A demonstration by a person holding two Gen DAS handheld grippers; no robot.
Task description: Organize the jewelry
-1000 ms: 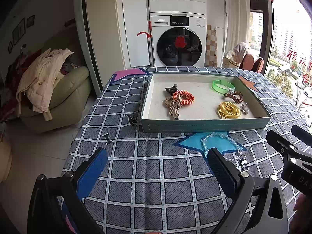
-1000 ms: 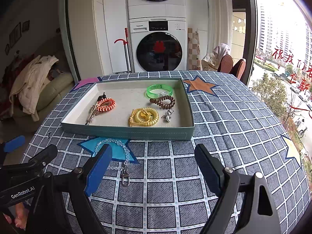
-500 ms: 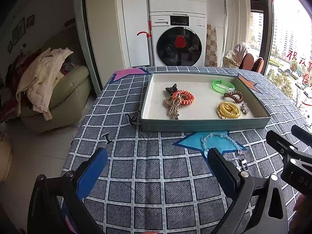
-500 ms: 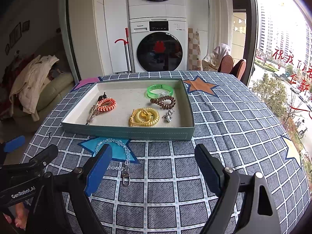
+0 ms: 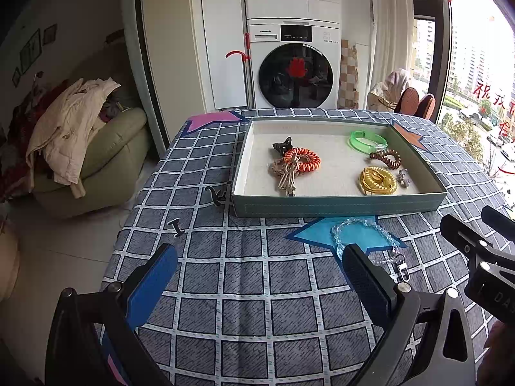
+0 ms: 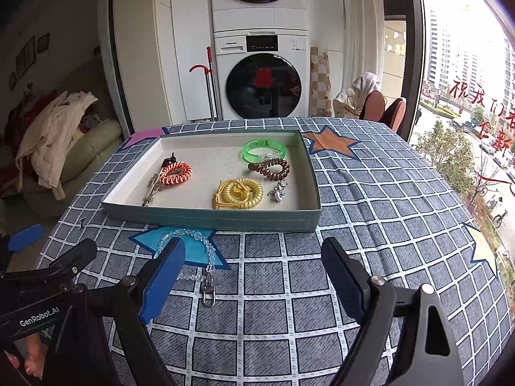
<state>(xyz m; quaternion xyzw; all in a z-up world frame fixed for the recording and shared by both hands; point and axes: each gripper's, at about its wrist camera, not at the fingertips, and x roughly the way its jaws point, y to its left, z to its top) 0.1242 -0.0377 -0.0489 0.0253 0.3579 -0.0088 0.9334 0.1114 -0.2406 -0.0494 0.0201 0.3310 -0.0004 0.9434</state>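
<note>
Hovering over the checked cloth (image 6: 370,212), the left gripper (image 5: 257,276) and right gripper (image 6: 251,273) both gaped wide, empty. The clear bead bracelet (image 6: 206,244) lay outside the tray (image 6: 225,222), just before its front wall; pinching the beads, not the clasp (image 6: 208,292), seemed wisest.

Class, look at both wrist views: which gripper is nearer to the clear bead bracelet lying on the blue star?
Right. The right gripper has the clear bead bracelet beside its left finger. The left gripper sits further left, the bracelet beyond its right finger.
</note>
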